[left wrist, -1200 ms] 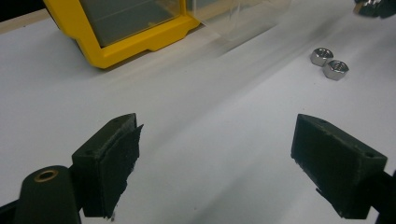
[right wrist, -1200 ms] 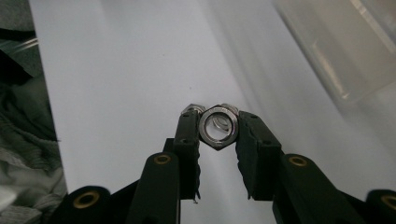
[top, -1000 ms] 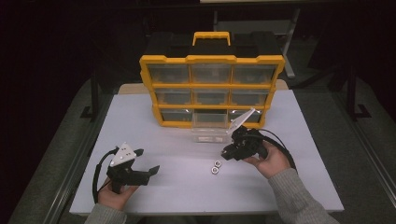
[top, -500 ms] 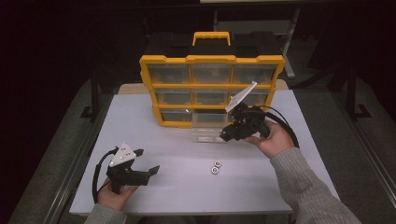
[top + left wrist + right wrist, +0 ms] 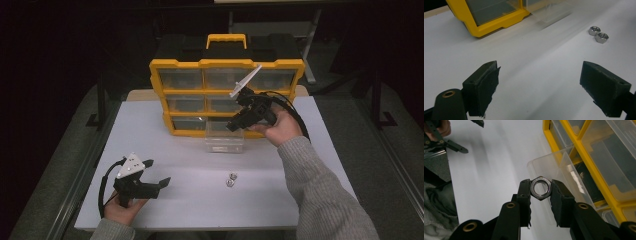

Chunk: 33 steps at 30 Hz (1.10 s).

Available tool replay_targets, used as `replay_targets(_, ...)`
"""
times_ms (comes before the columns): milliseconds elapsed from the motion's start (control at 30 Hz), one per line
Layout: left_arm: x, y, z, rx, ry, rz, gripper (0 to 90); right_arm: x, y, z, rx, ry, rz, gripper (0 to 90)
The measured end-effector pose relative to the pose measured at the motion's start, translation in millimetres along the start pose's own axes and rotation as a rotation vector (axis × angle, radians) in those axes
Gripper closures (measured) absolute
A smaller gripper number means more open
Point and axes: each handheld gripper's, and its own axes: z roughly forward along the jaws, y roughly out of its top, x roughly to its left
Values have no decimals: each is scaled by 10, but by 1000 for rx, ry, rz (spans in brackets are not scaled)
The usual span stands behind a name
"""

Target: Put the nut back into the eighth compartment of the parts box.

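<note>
White tabletop under a dark room, seen from above. Right gripper (image 5: 234, 124) raised at centre-right of frame, just in front of organiser's lower rows, jaws clamped on a steel hex nut (image 5: 540, 187); in right gripper view, nut (image 5: 540, 187) sits pinched flat-to-flat between both black pads, bore facing camera, clear drawer (image 5: 554, 173) right behind it. Held by a hand in a grey knit sleeve (image 5: 320, 190) entering from lower right; black cable looping off gripper body, grey three-cornered plate tilted up toward organiser top.

Left gripper (image 5: 160, 182) low at lower left of frame, jaws spread wide w/ nothing between them, resting near table's front edge. In left gripper view, both pads (image 5: 485, 82) well apart over bare white surface.

Two more nuts (image 5: 230, 179) lying side by side, touching, on tabletop at lower centre, between the two grippers & near pulled-out drawer (image 5: 224, 140); same pair (image 5: 598, 34) at upper right in left gripper view.

Clear plastic drawer pulled out from bottom row, standing on table just in front of organiser, centre frame.

Yellow & black organiser (image 5: 227, 95) upright at upper centre, three rows of clear drawers, carry handle on top. Contents of drawers too dim to tell.
</note>
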Motion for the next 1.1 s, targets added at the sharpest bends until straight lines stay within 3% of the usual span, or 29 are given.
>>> replay_targets(400,5,-2,5,1,-5,-7,148,-234,-32,450,61,-18,38,689)
replay_targets(500,1,0,3,4,-4,-2,148,-294,-86,543,46,-14,44,688)
replay_targets(667,5,0,5,2,-5,-2,148,-360,-147,666,65,-20,56,688)
replay_targets(1100,3,2,4,13,-10,2,148,-424,-200,757,62,-17,87,653)
